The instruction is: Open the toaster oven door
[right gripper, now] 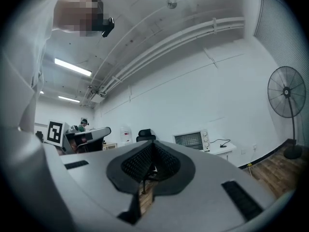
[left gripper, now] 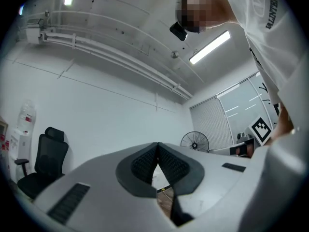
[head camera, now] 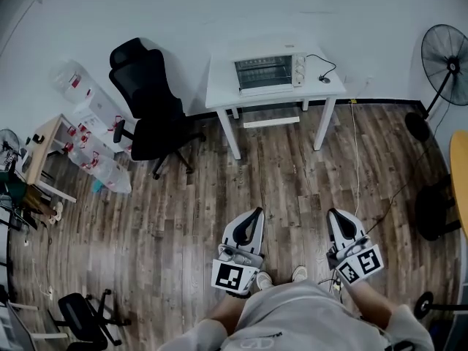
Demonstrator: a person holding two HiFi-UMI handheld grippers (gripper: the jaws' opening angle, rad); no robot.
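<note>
A silver toaster oven [head camera: 268, 72] stands on a small white table [head camera: 223, 86] against the far wall, its glass door closed. In the right gripper view the toaster oven [right gripper: 190, 140] shows small and far off. Both grippers are held low near the person's body, well away from the oven. My left gripper [head camera: 256, 212] is shut with nothing in it; its pads [left gripper: 145, 163] meet at the tips. My right gripper [head camera: 333, 213] is also shut and empty, with its pads [right gripper: 140, 161] touching.
A black office chair [head camera: 150, 104] stands left of the table. A standing fan [head camera: 444, 64] is at the far right, with a cable [head camera: 356, 148] running over the wood floor. Water bottles and a small wooden table [head camera: 44, 152] sit at the left.
</note>
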